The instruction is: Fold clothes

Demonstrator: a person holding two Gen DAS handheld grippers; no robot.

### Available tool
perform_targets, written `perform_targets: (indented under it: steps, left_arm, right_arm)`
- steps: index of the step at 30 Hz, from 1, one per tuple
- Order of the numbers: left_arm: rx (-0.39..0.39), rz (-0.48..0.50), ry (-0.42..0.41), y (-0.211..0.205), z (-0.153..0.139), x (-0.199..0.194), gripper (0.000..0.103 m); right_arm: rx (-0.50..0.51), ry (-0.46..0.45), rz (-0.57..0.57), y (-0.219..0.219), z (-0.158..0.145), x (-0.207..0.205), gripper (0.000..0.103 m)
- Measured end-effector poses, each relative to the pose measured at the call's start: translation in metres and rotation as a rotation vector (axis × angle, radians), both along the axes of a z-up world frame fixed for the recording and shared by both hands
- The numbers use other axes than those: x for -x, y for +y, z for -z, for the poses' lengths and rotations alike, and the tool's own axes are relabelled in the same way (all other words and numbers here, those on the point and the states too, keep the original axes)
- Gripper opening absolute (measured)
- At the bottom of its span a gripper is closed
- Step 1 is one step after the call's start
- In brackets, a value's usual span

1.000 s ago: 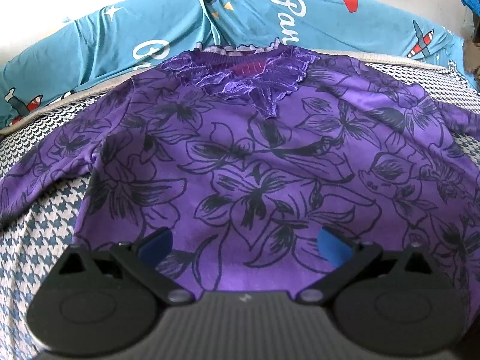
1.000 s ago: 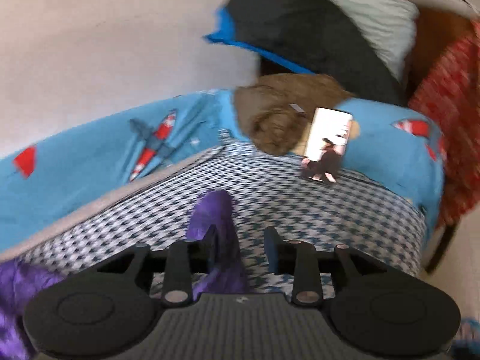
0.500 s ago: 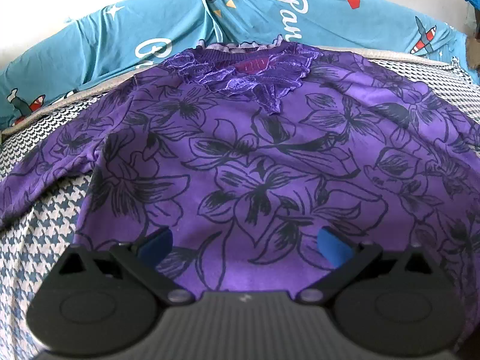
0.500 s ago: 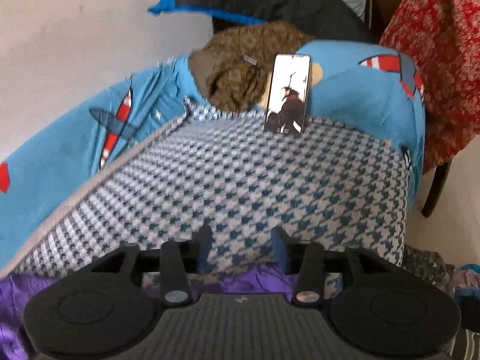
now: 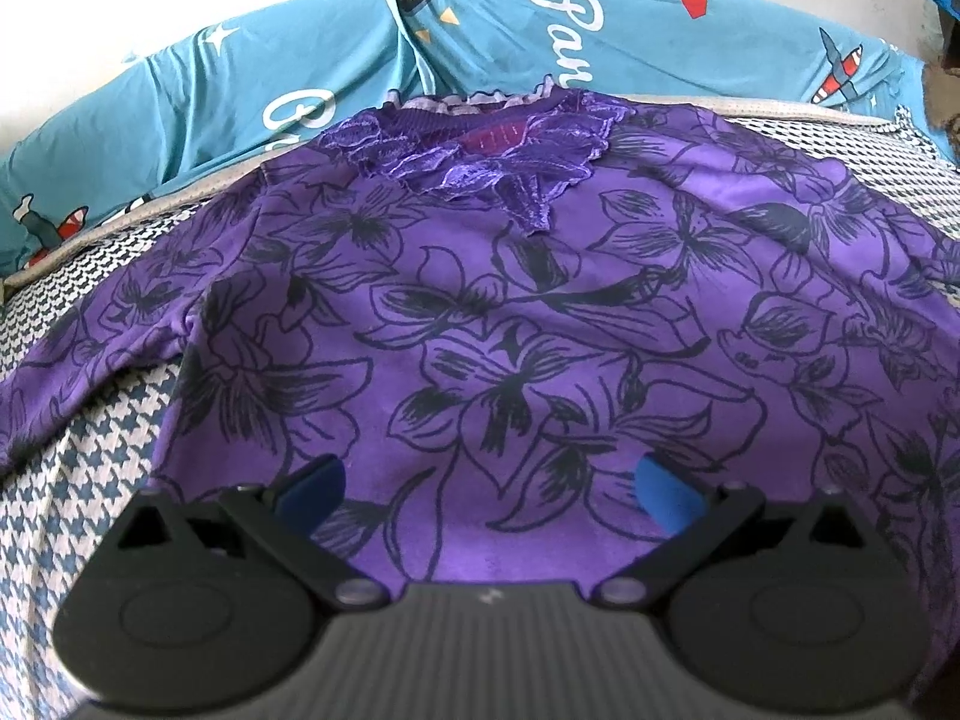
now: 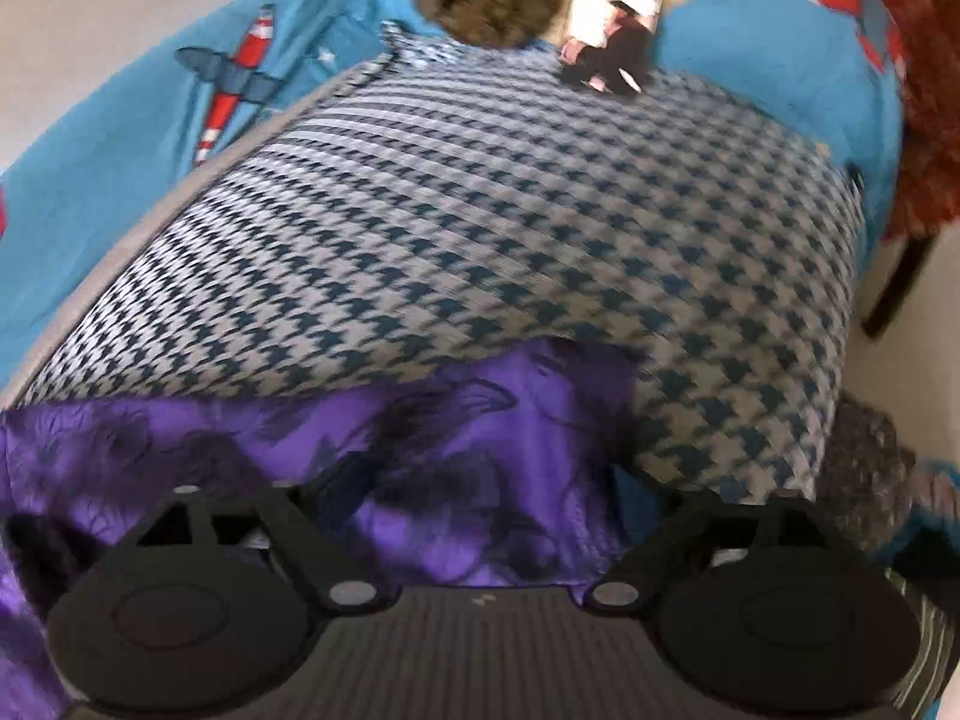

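Purple floral top [image 5: 510, 324] is spread flat on the houndstooth cover [image 6: 510, 222]. Left tongs [image 5: 489, 483] are held wide above the hem; right tongs [image 6: 474, 498] are opening over a sleeve, which could be snagged and dragged.

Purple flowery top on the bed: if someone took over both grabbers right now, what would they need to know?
Left gripper: open, over the hem of the purple top, gripping nothing.
Right gripper: jaws opening above a sleeve, pads not pressing it.
Top: spread front-up on the houndstooth cover, collar toward the blue sheet, sleeves out.
Done: laid out.
Left: every fold.
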State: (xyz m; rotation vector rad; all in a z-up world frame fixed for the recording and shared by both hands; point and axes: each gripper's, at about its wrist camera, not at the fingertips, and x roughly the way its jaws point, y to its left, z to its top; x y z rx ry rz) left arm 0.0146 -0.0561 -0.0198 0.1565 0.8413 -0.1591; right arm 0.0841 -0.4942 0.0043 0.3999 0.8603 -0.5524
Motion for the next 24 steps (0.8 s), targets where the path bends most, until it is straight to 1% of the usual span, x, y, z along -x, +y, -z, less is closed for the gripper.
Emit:
perform_targets:
  steps: [2,3,4,5,6,7,8,9,12,14,16,17,18,19,20,21,24]
  left_arm:
    - [0.003,-0.003,0.002,0.000,0.000,0.000,0.103]
    - [0.005,-0.005,0.004,0.001,0.000,-0.001,0.103]
    - [0.007,-0.007,0.005,0.001,0.000,-0.001,0.103]
    - [0.008,-0.008,0.006,0.001,0.000,-0.001,0.103]
    - [0.009,-0.009,0.007,0.001,0.000,-0.001,0.103]
    - [0.009,-0.009,0.007,0.001,0.000,-0.001,0.103]
    - [0.009,-0.009,0.006,0.001,0.000,-0.001,0.103]
    - [0.009,-0.009,0.005,0.000,0.000,-0.001,0.103]
    - [0.010,-0.010,0.004,0.000,0.000,-0.001,0.103]
    - [0.012,-0.011,0.007,0.000,0.000,-0.001,0.103]
    - [0.019,-0.013,0.011,0.000,0.000,-0.002,0.103]
    - [0.021,-0.013,0.012,0.000,0.000,-0.002,0.103]
    - [0.023,-0.012,0.013,-0.001,0.000,-0.003,0.103]
    - [0.025,-0.011,0.014,-0.001,0.001,-0.004,0.103]
    - [0.027,-0.009,0.015,-0.002,0.001,-0.005,0.103]
    - [0.027,-0.005,0.016,-0.003,0.001,-0.007,0.103]
    - [0.029,0.003,0.022,-0.007,0.001,-0.014,0.103]
  right_arm:
    - [0.034,0.007,-0.037,0.009,0.002,-0.006,0.077]
    - [0.060,0.011,-0.053,0.014,0.003,-0.008,0.069]
    - [0.089,0.014,-0.069,0.019,0.003,-0.011,0.056]
    - [0.118,0.016,-0.085,0.023,0.003,-0.013,0.050]
    - [0.127,0.010,-0.094,0.026,0.003,-0.015,0.039]
    - [0.130,0.001,-0.101,0.028,0.002,-0.016,0.031]
    - [0.132,-0.006,-0.100,0.028,0.001,-0.017,0.026]
    - [0.134,-0.013,-0.098,0.027,0.000,-0.018,0.014]
    - [0.096,-0.085,-0.077,0.025,-0.007,-0.018,0.012]
    - [0.110,-0.124,-0.065,0.027,-0.015,-0.020,0.012]
    - [0.141,-0.129,-0.059,0.032,-0.022,-0.024,0.015]
    - [0.168,-0.109,-0.049,0.034,-0.024,-0.028,0.019]
    - [0.202,-0.100,-0.034,0.037,-0.028,-0.030,0.027]
    - [0.229,-0.122,-0.026,0.040,-0.032,-0.030,0.036]
    - [0.235,-0.157,-0.037,0.043,-0.037,-0.032,0.038]
    - [0.226,-0.189,-0.067,0.047,-0.040,-0.035,0.039]
    - [0.159,-0.228,-0.175,0.064,-0.040,-0.050,0.039]
